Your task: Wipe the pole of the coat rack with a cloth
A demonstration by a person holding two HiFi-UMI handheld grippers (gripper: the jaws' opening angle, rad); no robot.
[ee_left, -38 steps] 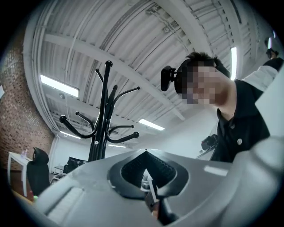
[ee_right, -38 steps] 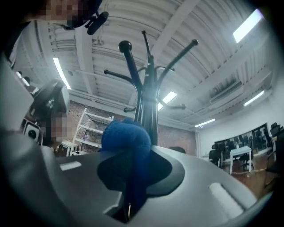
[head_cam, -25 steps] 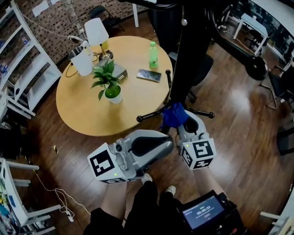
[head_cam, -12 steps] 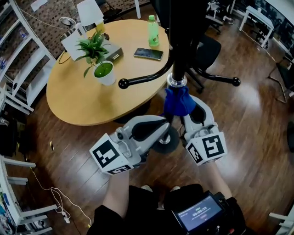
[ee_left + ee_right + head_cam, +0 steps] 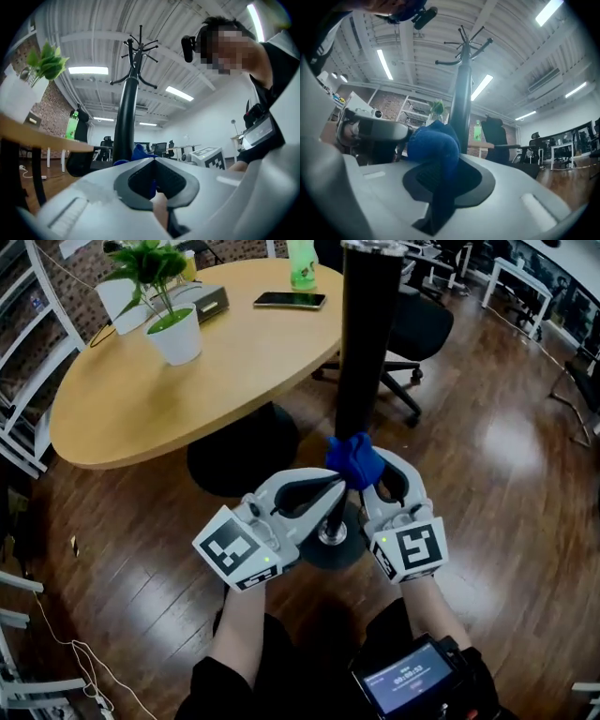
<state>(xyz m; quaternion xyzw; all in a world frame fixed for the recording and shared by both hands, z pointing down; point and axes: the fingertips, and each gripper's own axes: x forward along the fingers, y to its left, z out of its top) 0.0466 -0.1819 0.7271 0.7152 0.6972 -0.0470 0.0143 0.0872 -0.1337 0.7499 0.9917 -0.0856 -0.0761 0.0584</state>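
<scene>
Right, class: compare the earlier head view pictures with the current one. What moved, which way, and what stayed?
The blue cloth slid down the black coat rack pole towards its round base, carried by the left gripper and right gripper, which dropped with it. Both grippers' fingers stayed shut on the cloth; the round wooden table and the things on it kept their places.

Environment: open-plan office. Indicators:
- Round wooden counter [image 5: 141,399] carrying a potted plant [image 5: 173,329], a phone [image 5: 289,300] and a green bottle [image 5: 302,263].
- Black swivel chair [image 5: 417,324] on a wood floor [image 5: 506,521].
- White shelving [image 5: 23,381] along a brick wall [image 5: 44,112].
- Freestanding coat rack [image 5: 366,343].
- Ceiling strip lights [image 5: 88,71] above rows of desks with chairs [image 5: 159,149].
</scene>
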